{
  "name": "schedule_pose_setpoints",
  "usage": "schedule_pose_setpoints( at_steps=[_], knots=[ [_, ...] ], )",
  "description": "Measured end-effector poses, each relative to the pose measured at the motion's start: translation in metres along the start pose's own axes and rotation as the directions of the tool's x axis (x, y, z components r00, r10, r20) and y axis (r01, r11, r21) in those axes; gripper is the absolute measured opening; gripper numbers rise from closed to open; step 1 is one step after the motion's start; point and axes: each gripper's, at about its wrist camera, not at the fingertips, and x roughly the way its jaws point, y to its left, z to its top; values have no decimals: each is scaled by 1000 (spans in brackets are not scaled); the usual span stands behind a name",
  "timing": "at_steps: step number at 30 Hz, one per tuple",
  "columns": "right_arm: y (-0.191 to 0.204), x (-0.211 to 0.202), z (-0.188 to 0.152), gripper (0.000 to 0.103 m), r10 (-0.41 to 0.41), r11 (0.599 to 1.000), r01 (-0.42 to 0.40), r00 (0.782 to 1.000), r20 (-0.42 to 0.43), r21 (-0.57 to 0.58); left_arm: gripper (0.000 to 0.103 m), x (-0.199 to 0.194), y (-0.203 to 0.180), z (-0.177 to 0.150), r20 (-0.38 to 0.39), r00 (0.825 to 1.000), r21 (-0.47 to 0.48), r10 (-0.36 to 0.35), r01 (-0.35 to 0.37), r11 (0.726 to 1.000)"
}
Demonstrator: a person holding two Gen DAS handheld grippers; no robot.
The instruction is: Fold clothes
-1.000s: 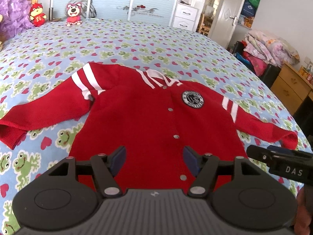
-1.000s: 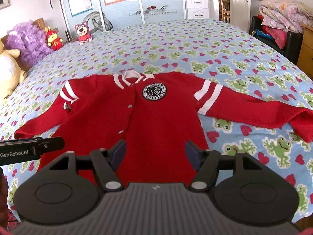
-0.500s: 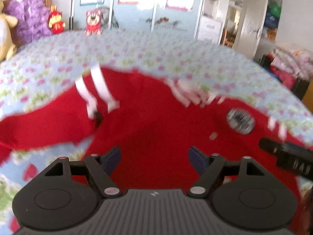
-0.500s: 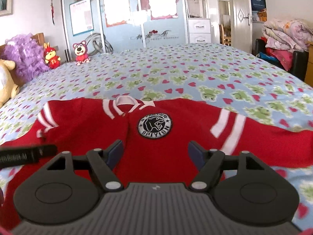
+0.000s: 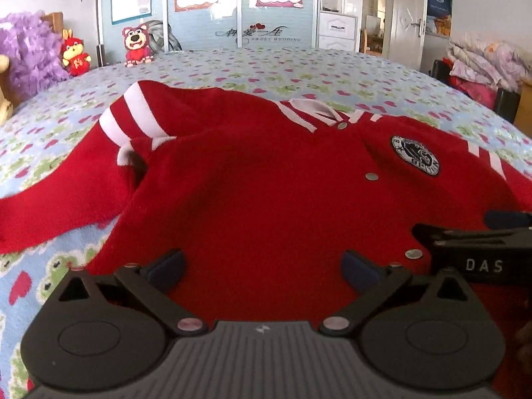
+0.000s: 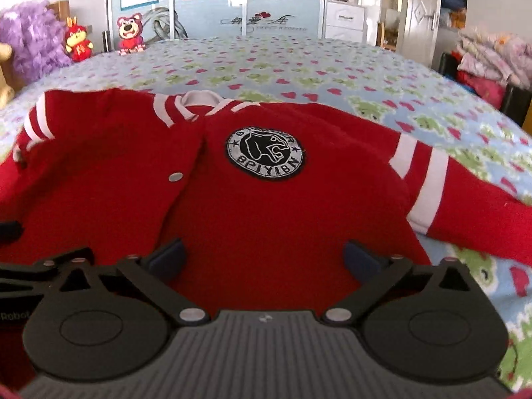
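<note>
Red jacket [image 5: 266,183] lies flat, front up, on the bed [image 5: 332,73]. Left hand-held gripper [image 5: 262,266] and right hand-held gripper [image 6: 262,262] both spread, empty, low over the hem — pinch 1 sleeve [image 5: 66,183] at the cuff, fold across the chest.

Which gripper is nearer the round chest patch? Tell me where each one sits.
Right. The right gripper sits low over the jacket front with the round patch straight ahead; the left gripper is off to the side, the patch up to its right.

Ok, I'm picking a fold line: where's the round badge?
The round badge sits mid-chest in the right wrist view, right of the snap placket, below the collar.
</note>
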Motion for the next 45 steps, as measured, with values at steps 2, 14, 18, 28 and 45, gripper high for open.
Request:
schedule_pose_setpoints(
  at_steps=[2,14,18,28,45],
  knots=[
    [4,1,-2,101,-13,1000,12,1000,-2,-18,103,-2,-1,0,0,1000,6,4,-4,1000],
    [3,6,-6,101,-7,1000,7,1000,-4,-15,103,-3,18,-6,-3,1000,7,2,-2,1000],
    [3,6,-6,101,-9,1000,8,1000,-4,-17,103,-7,25,-9,-4,1000,8,0,0,1000],
    [3,7,-6,101,-7,1000,7,1000,-5,-19,103,-11,27,-11,-5,1000,14,0,0,1000],
    [0,7,-6,101,-6,1000,6,1000,-5,-20,103,-2,13,-7,-6,1000,16,2,-1,1000]
  ],
)
